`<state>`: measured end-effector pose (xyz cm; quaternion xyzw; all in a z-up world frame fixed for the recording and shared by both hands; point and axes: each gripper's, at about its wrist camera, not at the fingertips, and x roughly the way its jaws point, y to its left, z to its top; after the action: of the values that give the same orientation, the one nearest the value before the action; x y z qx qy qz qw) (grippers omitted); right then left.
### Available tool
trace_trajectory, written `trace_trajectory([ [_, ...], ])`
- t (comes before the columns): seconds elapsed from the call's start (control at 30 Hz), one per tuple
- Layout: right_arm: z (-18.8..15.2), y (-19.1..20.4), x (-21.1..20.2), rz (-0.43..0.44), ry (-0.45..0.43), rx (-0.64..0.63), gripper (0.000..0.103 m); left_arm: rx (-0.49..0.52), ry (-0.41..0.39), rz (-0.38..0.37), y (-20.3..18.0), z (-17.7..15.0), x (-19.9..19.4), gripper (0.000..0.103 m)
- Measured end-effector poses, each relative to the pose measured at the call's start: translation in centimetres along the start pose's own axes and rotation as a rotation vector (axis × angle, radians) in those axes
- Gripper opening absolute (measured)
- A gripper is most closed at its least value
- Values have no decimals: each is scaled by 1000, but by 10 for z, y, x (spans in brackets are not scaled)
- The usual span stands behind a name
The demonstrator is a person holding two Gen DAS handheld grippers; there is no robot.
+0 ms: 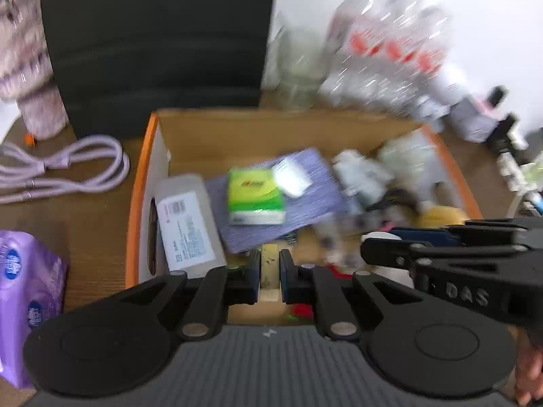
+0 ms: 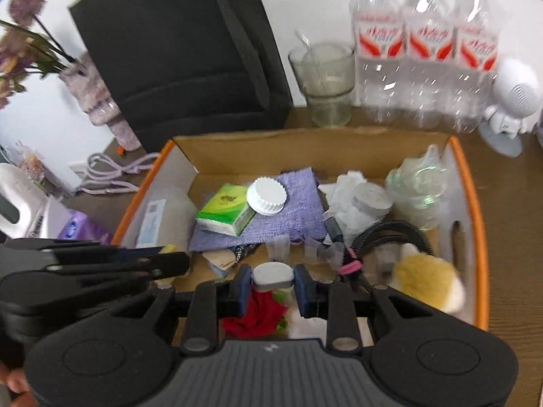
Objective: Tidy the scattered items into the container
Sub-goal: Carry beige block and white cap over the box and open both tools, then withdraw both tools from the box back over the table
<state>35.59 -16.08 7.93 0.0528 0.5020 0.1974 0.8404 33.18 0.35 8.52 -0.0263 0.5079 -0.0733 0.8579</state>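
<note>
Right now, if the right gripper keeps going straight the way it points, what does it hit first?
Likely the small clear plastic pieces on the box floor, just ahead of the grey-white item the right gripper holds. Depth is unclear; the purple cloth lies beyond.

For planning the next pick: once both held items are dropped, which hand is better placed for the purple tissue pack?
Probably left: the purple tissue pack lies outside the box, beside the left gripper.

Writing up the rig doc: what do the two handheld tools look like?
Both match: left tool and right tool have black linkage arms with silver pivot pins, dark blue pads, round black discs and a ribbed grey body bearing a small white mark. "DAS" is embossed on the right tool's side.
</note>
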Motion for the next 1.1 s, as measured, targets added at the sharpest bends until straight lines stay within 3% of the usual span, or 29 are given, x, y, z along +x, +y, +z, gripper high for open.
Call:
trace_trajectory([
  [0.1,7,-1,25,-10,48,24,27,-54,22,-40,12,-6,18,19],
  [0.17,9,-3,37,-21,68,47,27,-84,24,-69,19,-7,19,39],
  [0.2,10,-5,40,-22,74,59,28,-86,24,-68,21,-6,18,42],
  [0.33,11,-16,28,25,49,109,46,-107,-6,-72,28,0,0,60],
  [0.43,10,-24,4,-25,25,100,50,-133,3,-89,27,3,-10,79],
  [0.6,-1,-43,-35,-176,15,89,64,-144,61,-55,13,-3,-14,89],
  [0.67,-8,-49,-48,-203,11,99,70,-147,56,-60,10,-7,-21,95],
  [0.8,-21,-54,-74,-213,-11,110,73,-129,10,-17,1,-17,-48,101],
  [0.9,-42,-40,-93,-203,-99,87,75,-127,-129,102,-9,-39,-75,103],
  [1.03,-92,-8,-116,-205,-428,-28,83,-53,-540,140,-24,-101,-109,103],
  [1.1,-116,3,-117,-237,-548,-86,84,-11,-643,162,-29,-122,-116,103],
])
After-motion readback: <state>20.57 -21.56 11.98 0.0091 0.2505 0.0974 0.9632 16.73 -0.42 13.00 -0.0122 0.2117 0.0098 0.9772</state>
